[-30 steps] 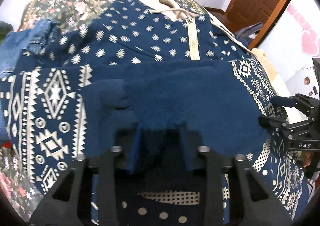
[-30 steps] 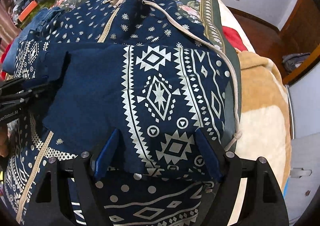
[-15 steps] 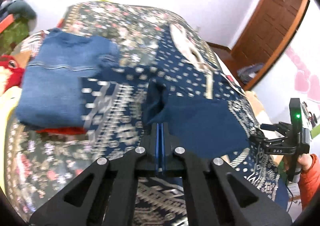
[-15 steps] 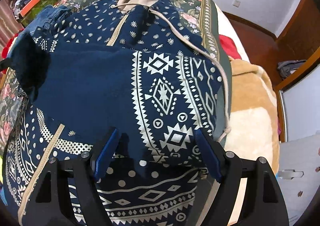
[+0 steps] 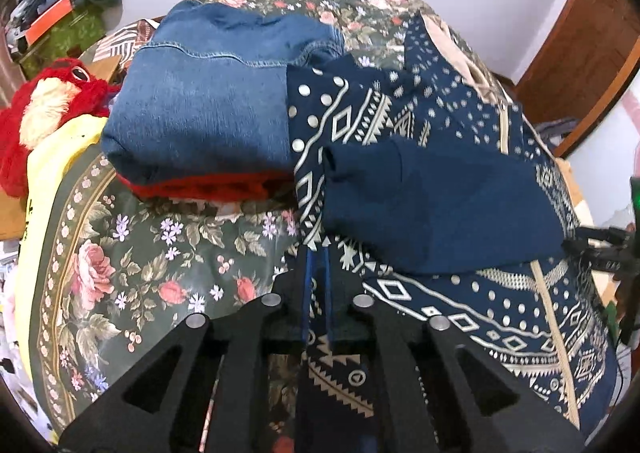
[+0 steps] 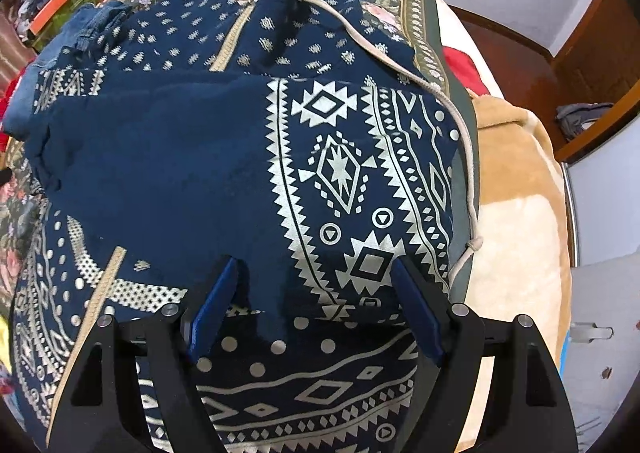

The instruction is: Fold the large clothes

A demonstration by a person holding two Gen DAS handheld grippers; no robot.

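Note:
A large navy hoodie [image 6: 344, 173] with white geometric print, beige hood and drawstring lies on the floral bed; it also shows in the left wrist view [image 5: 460, 189]. One sleeve with a plain navy cuff is folded across its chest. My left gripper [image 5: 317, 285] is shut on the hoodie's left edge, a strip of printed fabric running between its blue pads. My right gripper [image 6: 316, 309] is open, its fingers [image 6: 214, 301] resting on the folded sleeve's lower edge, nothing between them. It also shows at the right edge of the left wrist view [image 5: 604, 249].
A folded denim garment [image 5: 208, 105] on a red one lies left of the hoodie. A red plush toy [image 5: 44, 109] and a yellow item sit at the bed's left edge. A tan blanket [image 6: 520, 189] lies to the right. A wooden door [image 5: 580, 41] stands behind.
My left gripper let go of the navy cuff, left it lying across the chest, drew back to the left and shut on the hoodie's side edge. My right gripper stayed open.

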